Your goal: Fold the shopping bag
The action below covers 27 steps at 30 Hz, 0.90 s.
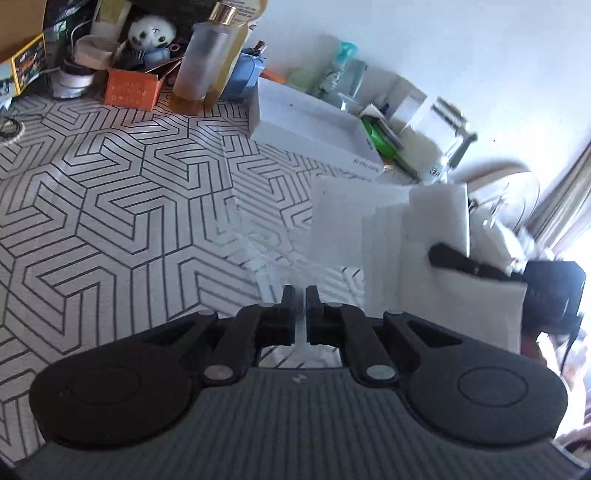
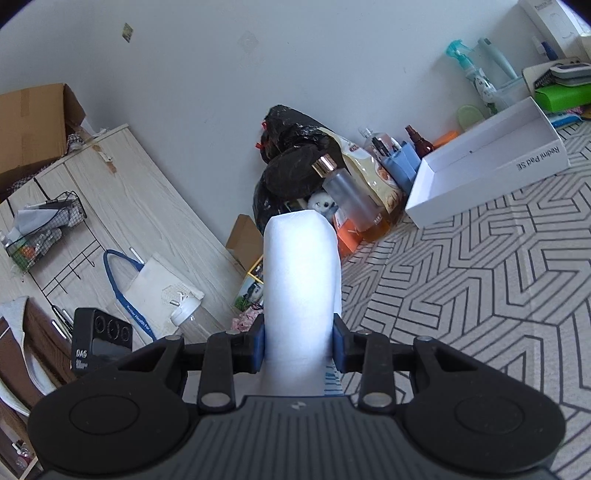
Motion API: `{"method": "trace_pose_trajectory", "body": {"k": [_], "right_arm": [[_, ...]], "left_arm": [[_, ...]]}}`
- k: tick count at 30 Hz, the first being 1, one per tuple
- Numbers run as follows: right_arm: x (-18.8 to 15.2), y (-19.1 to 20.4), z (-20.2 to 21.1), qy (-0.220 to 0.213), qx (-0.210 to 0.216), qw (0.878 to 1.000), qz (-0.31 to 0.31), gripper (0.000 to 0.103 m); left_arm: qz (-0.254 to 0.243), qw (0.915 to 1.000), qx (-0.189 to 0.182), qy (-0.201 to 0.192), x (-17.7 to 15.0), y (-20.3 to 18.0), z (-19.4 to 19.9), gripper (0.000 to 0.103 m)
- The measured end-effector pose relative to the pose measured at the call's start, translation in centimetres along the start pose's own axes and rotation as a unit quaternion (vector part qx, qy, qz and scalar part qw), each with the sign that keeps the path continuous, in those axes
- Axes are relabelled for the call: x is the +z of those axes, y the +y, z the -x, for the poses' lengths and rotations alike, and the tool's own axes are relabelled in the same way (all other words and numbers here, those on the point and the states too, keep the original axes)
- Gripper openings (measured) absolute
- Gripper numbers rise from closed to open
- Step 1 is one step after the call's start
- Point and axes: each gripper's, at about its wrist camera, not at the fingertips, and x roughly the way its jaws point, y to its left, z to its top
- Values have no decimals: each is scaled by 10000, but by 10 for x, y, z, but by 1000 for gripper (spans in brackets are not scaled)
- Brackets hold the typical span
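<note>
Left wrist view, left to right:
- Upper left of frame: clutter along the far edge of the table (image 1: 110, 177) with geometric-patterned cover; orange box (image 1: 131, 88), frosted bottle (image 1: 205, 55) with gold cap, plush toy (image 1: 151, 33).
- Centre left: wide bare stretch of patterned cover, free of objects up to the clutter line.
- Bottom centre: left hand-held gripper (image 1: 301, 295), jaws almost together with only a narrow slit between them; a thin pale strip visible in the slit, not identifiable.
- Upper centre: open white box (image 1: 314, 125), near the wall.
- Centre right: shopping bag (image 1: 388, 229), white, blurred, lifted above the cover; a finger of the right hand-held gripper pressed on its right edge.

Right wrist view, left to right:
- Left: wooden cabinet (image 2: 122, 206) lying off the table edge; tote bag (image 2: 147, 280) with blue strap against it.
- Centre: right hand-held gripper (image 2: 301, 343), jaws partly open and clamped on a folded section of the shopping bag (image 2: 301, 277), standing upright between the blue pads (image 2: 259, 347).
- Behind it: black plastic bag (image 2: 288, 147) at the wall.
- Right: open patterned cover, then white box (image 2: 487, 166) at upper right.
</note>
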Motion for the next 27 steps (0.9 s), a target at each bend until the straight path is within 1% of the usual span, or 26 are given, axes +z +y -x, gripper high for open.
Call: {"method": "trace_pose_trajectory", "body": {"k": [1,2,3,5,6,7,8,9,10,11,13,15,17,18,21,22,25,26,27], "right_arm": [[-2,-1,3,49,-28,10000,-10,35],[-4,-1,6,74,-43,10000,-8,35],[-5,0,7,66,-47,10000,3,35],[-7,1,10,39,-58,10000,28,36],[-8,1,11,32,-59,10000,35,36],[-9,2,11,41,-58,10000,35,36],[-10,3,11,60,-58,10000,32,36],[-10,3,9,83,-56,9999,30,36],[-11,3,8,110,-51,9999,31,36],[-11,3,7,138,-45,9999,31,36],[-12,4,6,158,-25,9999,31,36],[-14,4,5,173,16,9998,13,36],[-15,5,5,196,34,9998,7,36],[-15,5,4,213,41,9998,9,36],[-16,4,4,238,75,9997,8,36],[-16,4,4,239,87,9997,8,36],[-16,4,5,234,123,9996,10,36],[-16,3,6,231,134,9996,10,36],[-17,3,7,229,146,9996,10,36]], "left_arm": [[130,9992,251,272,-8,4,-6,6],[267,9983,238,456,-15,8,-11,6],[492,9978,14,437,-17,16,-8,6],[745,9969,-233,135,-19,23,9,14],[850,9958,-334,-29,-19,26,17,28],[850,9957,-289,-215,-19,28,26,46],[805,9960,-167,-346,-18,27,32,53],[759,9961,-38,-450,-18,26,37,56],[720,9959,67,-534,-17,27,42,57],[749,9954,105,-590,-16,29,46,57],[871,9939,126,-667,-15,35,49,61],[926,9935,241,-621,-14,40,45,61],[963,9937,391,-428,-15,44,38,61],[988,9937,387,-366,-15,45,33,61],[1068,9938,196,-243,-18,46,18,63],[1072,9938,185,-217,-18,46,14,65],[1060,9938,254,-220,-16,45,-2,69],[1015,9941,278,-249,-15,44,-5,69],[955,9946,301,-281,-14,42,-7,65]]}}
